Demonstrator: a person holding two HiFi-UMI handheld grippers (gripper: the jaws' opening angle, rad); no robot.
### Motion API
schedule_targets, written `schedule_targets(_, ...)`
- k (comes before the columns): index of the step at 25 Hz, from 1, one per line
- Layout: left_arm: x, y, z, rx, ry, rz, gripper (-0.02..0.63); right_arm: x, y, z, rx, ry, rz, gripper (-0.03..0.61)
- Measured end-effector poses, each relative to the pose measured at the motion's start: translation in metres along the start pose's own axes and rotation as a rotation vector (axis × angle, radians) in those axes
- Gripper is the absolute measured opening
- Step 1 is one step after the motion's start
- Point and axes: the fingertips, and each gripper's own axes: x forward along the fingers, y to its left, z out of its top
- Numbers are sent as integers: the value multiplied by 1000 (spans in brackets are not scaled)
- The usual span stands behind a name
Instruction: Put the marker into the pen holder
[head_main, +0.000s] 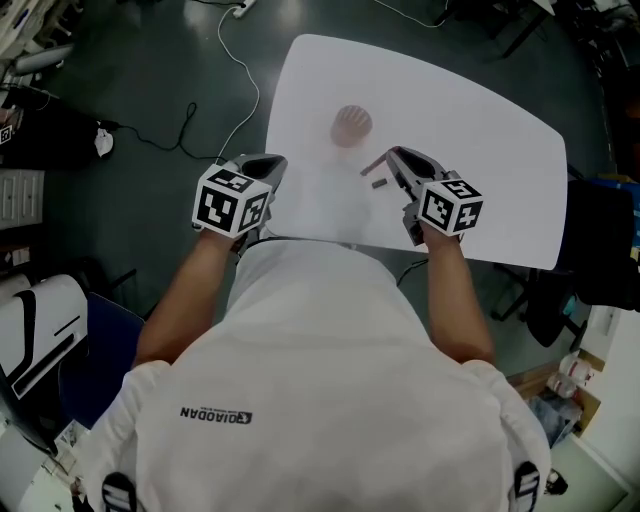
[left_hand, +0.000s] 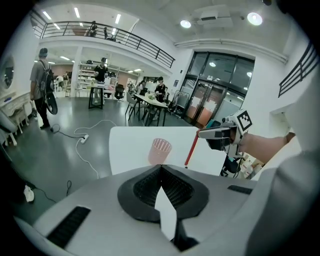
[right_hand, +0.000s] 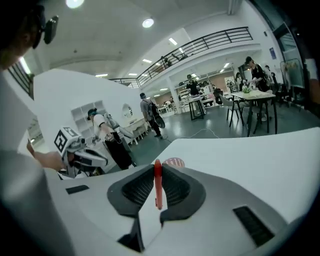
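A pink mesh pen holder (head_main: 351, 124) stands upright on the white table (head_main: 500, 180). My right gripper (head_main: 393, 157) is shut on a red marker (head_main: 373, 166) just right of and nearer than the holder. In the left gripper view the marker (left_hand: 190, 149) hangs almost upright from the right gripper (left_hand: 207, 133), its lower end close over the table beside the holder (left_hand: 160, 151). The marker (right_hand: 158, 186) shows between the jaws in the right gripper view, with the holder (right_hand: 173, 162) beyond. My left gripper (head_main: 270, 165) is shut on nothing at the table's left edge.
A small dark piece (head_main: 379, 183) lies on the table below the marker. A white cable (head_main: 240, 70) runs over the dark floor left of the table. People and tables stand far off in the hall.
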Motion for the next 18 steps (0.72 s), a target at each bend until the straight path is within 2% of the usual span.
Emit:
schedule_targets(6, -10, 4, -1, -13, -21, 27, 26, 10, -8, 36, 84, -100, -13, 66)
schedule_targets(11, -23, 15, -17, -36, -13, 59, 26, 23, -8, 60, 91, -158, -34, 66)
schedule_targets(18, -35, 21, -26, -76, -41, 89, 26, 52, -18, 56, 81, -171, -85, 66)
